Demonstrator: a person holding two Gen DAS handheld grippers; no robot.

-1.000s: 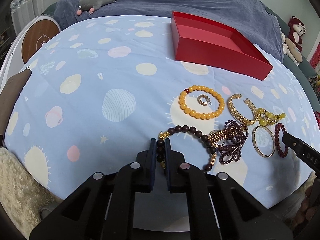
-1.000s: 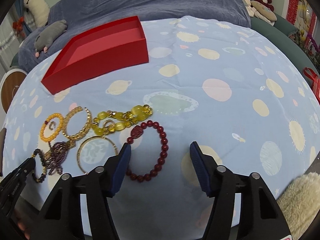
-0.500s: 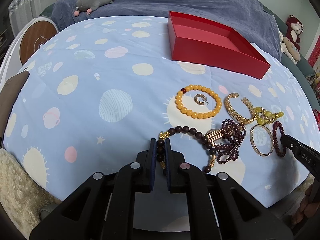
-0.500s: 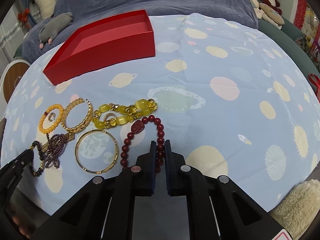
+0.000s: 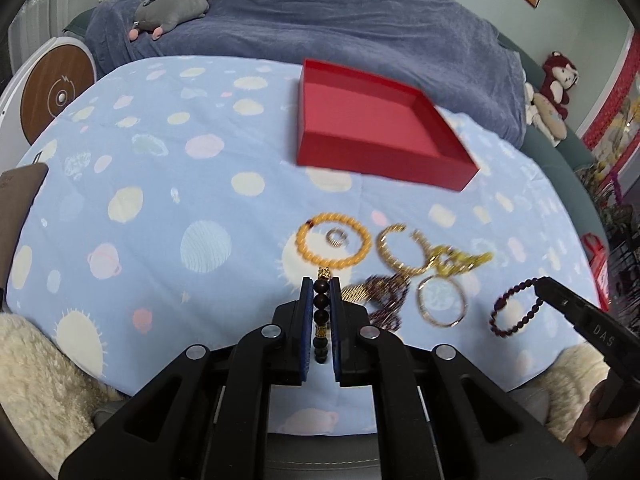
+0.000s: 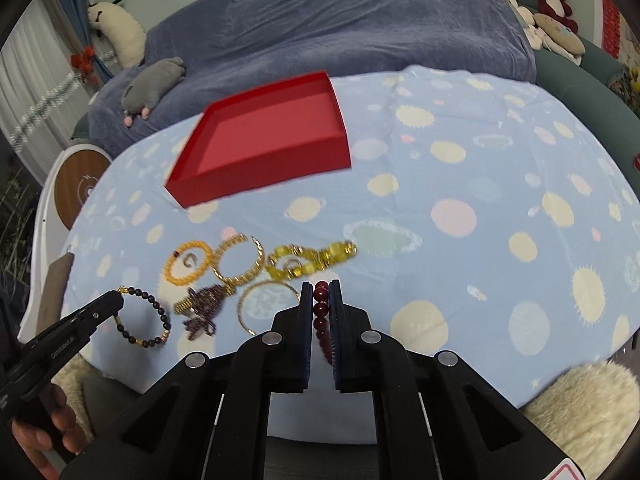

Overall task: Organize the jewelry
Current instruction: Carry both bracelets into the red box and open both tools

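Both bracelets just came up off the worktop [image 5: 160,208]: left tongs [image 5: 321,292] clamped on the dark bead bracelet [image 6: 146,320], right tongs [image 6: 320,292] snapped closed on the red bead bracelet [image 5: 514,312]. So they're probably headed for the red box [image 5: 380,140], which looks empty. Everything else is lying loose in front of it.

Left handheld gripper [image 5: 320,294]: matte black plastic frame, two arched arms, four round silver screw heads, dark blue finger pads [image 5: 306,320].

Right handheld gripper [image 6: 320,296]: identical build; white embossed lettering along its side, red-and-white sticker at one corner.
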